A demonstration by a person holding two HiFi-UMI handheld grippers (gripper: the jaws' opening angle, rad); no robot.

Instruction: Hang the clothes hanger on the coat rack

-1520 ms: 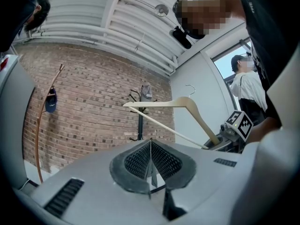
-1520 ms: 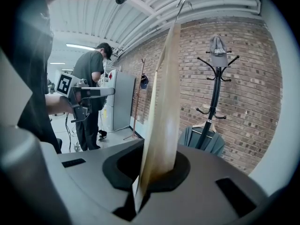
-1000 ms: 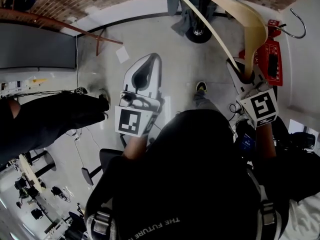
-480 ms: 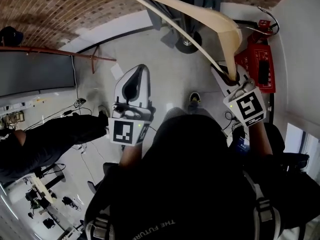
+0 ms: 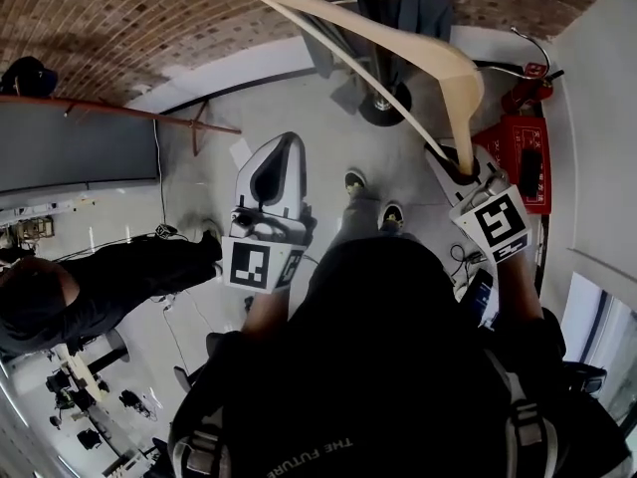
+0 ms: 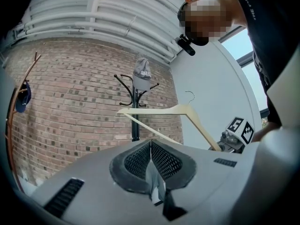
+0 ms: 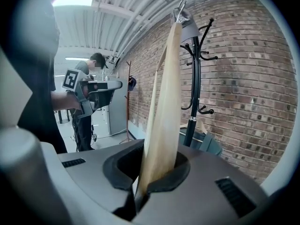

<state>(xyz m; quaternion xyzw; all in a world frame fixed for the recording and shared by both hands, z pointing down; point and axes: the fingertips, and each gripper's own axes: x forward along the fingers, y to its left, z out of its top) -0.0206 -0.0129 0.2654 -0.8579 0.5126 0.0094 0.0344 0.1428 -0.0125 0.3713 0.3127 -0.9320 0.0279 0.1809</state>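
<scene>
Right hand-held gripper (image 7: 149,184) clamps clothes hanger (image 7: 165,102) near coat rack (image 7: 195,88) | left hand-held gripper (image 6: 151,165) closed, empty | hanging not yet done

Coat rack (image 5: 376,60) stands just ahead, brick wall (image 5: 149,18) behind.

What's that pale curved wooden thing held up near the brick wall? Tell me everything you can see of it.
It is a wooden clothes hanger, pale and smooth, with two sloping arms, a thin lower bar and a metal hook on top. The right gripper clamps the end of one arm, holding it up in the air near the black coat rack, not yet hung.
</scene>
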